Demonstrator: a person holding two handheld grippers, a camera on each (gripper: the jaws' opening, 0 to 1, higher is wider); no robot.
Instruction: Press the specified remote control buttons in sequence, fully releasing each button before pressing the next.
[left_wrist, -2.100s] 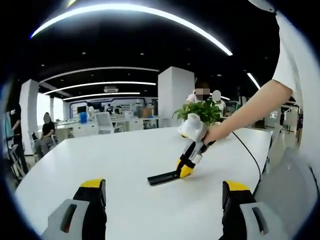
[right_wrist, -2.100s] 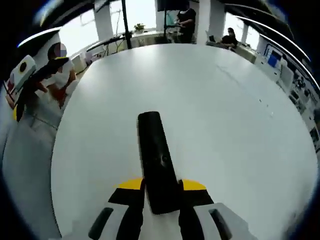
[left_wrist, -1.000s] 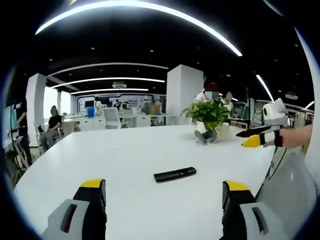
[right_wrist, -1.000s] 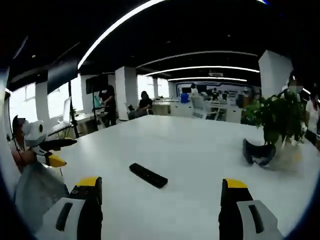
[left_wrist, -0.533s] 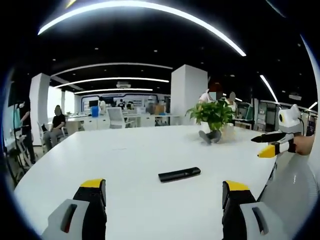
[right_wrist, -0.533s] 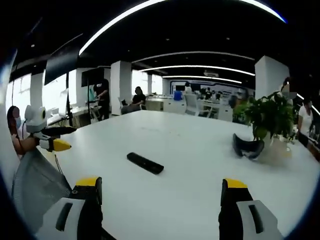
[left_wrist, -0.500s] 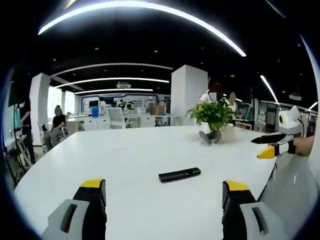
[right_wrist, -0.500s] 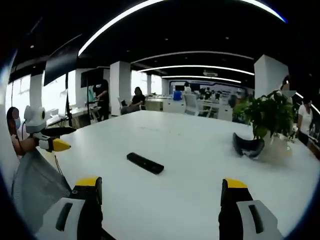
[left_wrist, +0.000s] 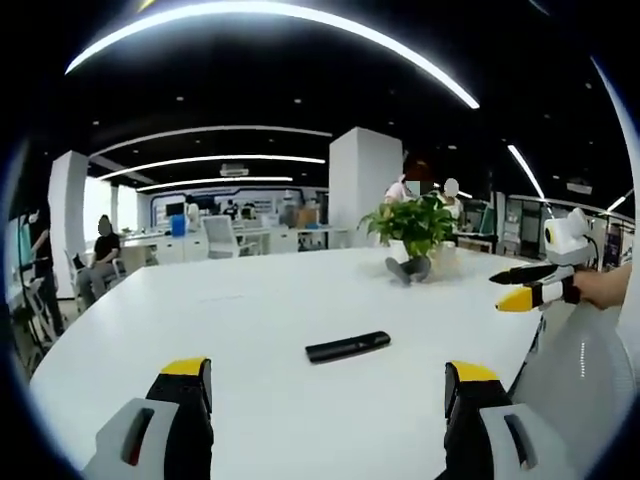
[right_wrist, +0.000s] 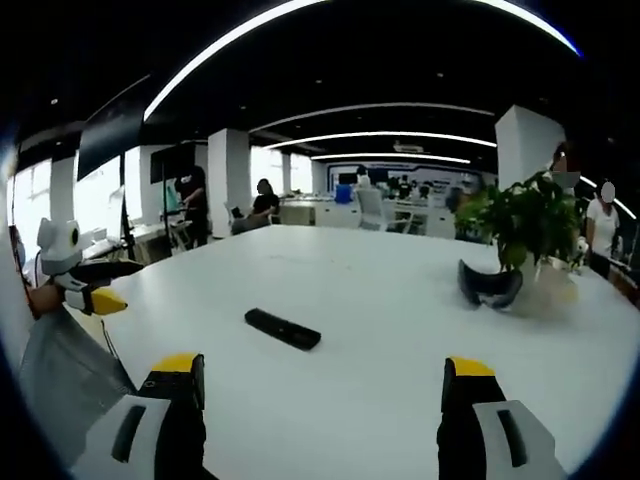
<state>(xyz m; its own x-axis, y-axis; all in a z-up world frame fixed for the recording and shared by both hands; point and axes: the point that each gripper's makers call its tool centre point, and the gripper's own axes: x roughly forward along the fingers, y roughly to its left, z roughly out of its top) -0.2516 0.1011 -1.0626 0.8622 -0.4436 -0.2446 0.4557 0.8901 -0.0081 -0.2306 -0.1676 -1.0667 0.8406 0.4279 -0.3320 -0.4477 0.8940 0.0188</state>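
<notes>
A black remote control (left_wrist: 348, 346) lies flat on the white table (left_wrist: 250, 310), well ahead of my left gripper (left_wrist: 325, 400), whose jaws stand wide apart with nothing between them. In the right gripper view the same remote (right_wrist: 283, 328) lies left of centre on the table (right_wrist: 400, 310), ahead of my open right gripper (right_wrist: 318, 400). The right gripper (left_wrist: 535, 285) also appears at the right of the left gripper view, held off the table's edge in a hand. At the left of the right gripper view, the left gripper (right_wrist: 85, 285) hangs off the table's edge.
A potted green plant (right_wrist: 528, 235) stands at the far side of the table with a dark curved object (right_wrist: 487, 284) beside it; the plant (left_wrist: 415, 225) is seen again in the left gripper view. People sit and stand at desks in the office behind. A cable (left_wrist: 535, 335) hangs near the right edge.
The right gripper left the remote, drew back off the table and opened. Both views have since shifted slightly; the remote has stayed where it lay.
</notes>
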